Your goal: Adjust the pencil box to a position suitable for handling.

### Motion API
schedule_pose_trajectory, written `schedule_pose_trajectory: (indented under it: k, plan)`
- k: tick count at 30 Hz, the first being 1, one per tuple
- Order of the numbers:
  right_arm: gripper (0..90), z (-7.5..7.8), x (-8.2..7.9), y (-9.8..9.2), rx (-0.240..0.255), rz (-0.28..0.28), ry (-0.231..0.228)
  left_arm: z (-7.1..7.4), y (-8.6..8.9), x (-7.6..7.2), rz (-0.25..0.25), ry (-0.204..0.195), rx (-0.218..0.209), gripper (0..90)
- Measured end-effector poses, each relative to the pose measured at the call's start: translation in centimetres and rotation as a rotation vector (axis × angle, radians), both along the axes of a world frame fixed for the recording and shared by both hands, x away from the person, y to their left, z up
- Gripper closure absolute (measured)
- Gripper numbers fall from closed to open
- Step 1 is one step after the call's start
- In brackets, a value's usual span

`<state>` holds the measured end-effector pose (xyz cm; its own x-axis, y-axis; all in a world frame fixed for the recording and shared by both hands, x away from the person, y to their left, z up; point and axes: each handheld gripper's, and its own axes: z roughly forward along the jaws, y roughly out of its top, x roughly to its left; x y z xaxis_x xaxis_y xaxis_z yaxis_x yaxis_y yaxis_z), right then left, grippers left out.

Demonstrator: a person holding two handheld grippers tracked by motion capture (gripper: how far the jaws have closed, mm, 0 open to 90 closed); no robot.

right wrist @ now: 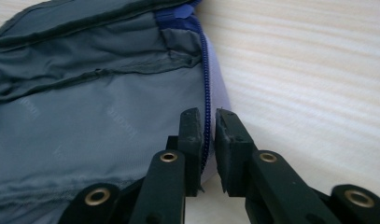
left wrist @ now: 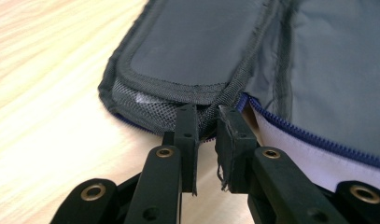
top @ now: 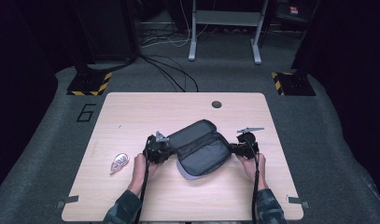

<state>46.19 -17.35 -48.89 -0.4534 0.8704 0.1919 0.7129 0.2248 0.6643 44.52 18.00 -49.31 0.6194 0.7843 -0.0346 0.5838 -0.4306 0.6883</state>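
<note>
Two pairs of black fingers close narrowly on opposite ends of an open dark pouch at the middle of the frame. In the left gripper view, the left gripper pinches the mesh corner where the pouch's flap meets its blue zipper, with only a slim gap between the fingers and the fabric caught in it. In the right gripper view, the right gripper nips the zippered edge, the blue zipper teeth running straight down between its fingers. Seen from above, the pouch lies unzipped and spread flat on the pale wooden tabletop, its long axis slanting from lower left to upper right, stretched between the two grippers, each hand equally close to its own end. Any coming pull or fold would seem to turn on that line between them. A small pink-and-white item rests well apart toward the lower left.
</note>
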Motion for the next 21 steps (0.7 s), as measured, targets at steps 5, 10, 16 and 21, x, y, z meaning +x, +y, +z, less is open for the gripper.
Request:
schedule_pose_trajectory:
  k: [5, 10, 16, 21]
  plan:
    - [57.6, 0.6, -0.8, 0.5, 0.004, 0.023, -0.032, 0.9, 1.0, -0.4, 0.106, 0.035, -0.097, 57.4]
    - [49.2, 1.7, -0.1, 0.6, -0.024, 0.036, -0.076, 1.8, 0.9, -1.5, 0.133, 0.030, -0.145, 38.6]
    - [49.0, 2.0, 1.2, 0.7, -0.046, 0.042, -0.066, 1.8, -0.7, -2.5, 0.129, 0.060, -0.171, 31.1]
    - [51.0, 1.2, 2.6, 1.3, -0.061, 0.045, -0.026, 1.0, -2.0, -3.0, 0.105, 0.102, -0.151, 36.2]
